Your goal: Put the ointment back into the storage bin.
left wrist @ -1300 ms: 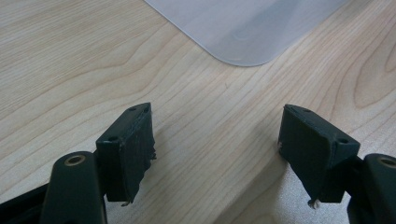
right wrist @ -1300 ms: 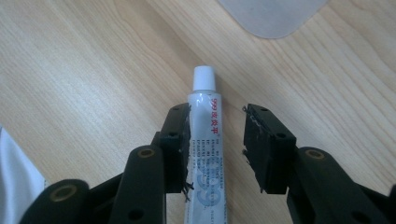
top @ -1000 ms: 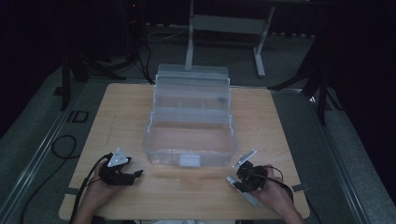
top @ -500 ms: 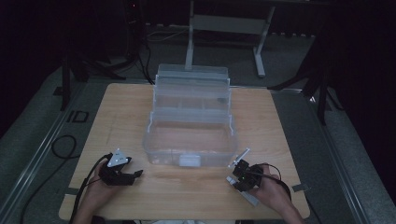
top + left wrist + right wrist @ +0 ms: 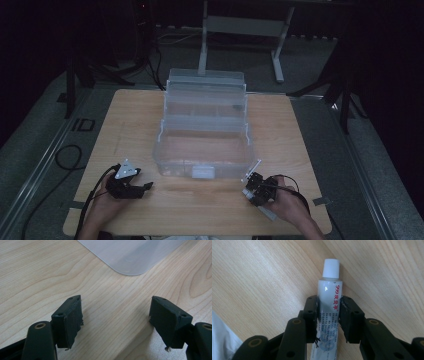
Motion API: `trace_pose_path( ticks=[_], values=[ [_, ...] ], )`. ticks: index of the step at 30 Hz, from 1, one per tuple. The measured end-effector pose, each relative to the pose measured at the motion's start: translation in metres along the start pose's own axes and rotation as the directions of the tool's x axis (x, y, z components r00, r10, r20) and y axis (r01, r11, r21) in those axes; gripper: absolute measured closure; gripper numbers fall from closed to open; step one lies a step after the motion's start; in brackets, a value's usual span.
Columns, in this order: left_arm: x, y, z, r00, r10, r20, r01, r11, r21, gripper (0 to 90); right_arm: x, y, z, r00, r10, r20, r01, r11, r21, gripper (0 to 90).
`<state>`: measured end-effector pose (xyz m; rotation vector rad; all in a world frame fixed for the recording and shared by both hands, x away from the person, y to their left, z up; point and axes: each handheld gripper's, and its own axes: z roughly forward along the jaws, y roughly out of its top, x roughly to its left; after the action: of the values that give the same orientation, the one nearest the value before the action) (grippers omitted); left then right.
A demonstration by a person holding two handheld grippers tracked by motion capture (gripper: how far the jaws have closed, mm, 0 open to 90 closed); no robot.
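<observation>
The wooden surface has bare room along its left and right sides and a strip along the near edge, where both hands work. A clear plastic box with stepped open tiers takes up the middle, its near wall not far from the near edge, so the free space in front of it is a fairly narrow band. The left claw sits in that band toward the near left corner, near the box's left front corner but apart from it; in the left gripper view its jaws stand wide apart over bare wood with nothing between them, and the rounded corner of the box base lies ahead. The right claw is by the near right corner of the surface, just beside the box's right front corner.

The right claw has just been closing and its pads now press on a small tube from both sides, so it is grasping the tube. The tube is white with a white ribbed screw cap pointing away from the claw, red print "999" with red characters running along its body, and darker small print lower down. It lies low over the wood, its tail end passing back between the jaws; whether it touches the surface I cannot tell
</observation>
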<state>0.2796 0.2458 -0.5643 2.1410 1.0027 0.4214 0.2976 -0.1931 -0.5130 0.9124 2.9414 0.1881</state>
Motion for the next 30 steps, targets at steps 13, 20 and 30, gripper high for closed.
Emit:
trace_pose_path(
  ticks=[13,20,30],
  values=[
    [0.0000,0.0000,0.0000,1.0000,0.000,0.000,0.000,1.0000,0.000,27.4,-0.0006,-0.0004,0.0040,0.9994,-0.033,-0.005,0.033,0.999,0.043,68.3],
    [0.0000,0.0000,0.0000,1.0000,0.000,0.000,0.000,1.0000,0.000,27.4,0.0016,0.0006,0.0027,0.9962,-0.087,0.006,0.086,0.995,0.046,70.1],
    [0.0000,0.0000,0.0000,1.0000,0.000,0.000,0.000,1.0000,0.000,27.4,0.0048,0.0004,-0.0053,0.9918,-0.128,0.003,0.127,0.991,0.051,70.4]
  ],
)
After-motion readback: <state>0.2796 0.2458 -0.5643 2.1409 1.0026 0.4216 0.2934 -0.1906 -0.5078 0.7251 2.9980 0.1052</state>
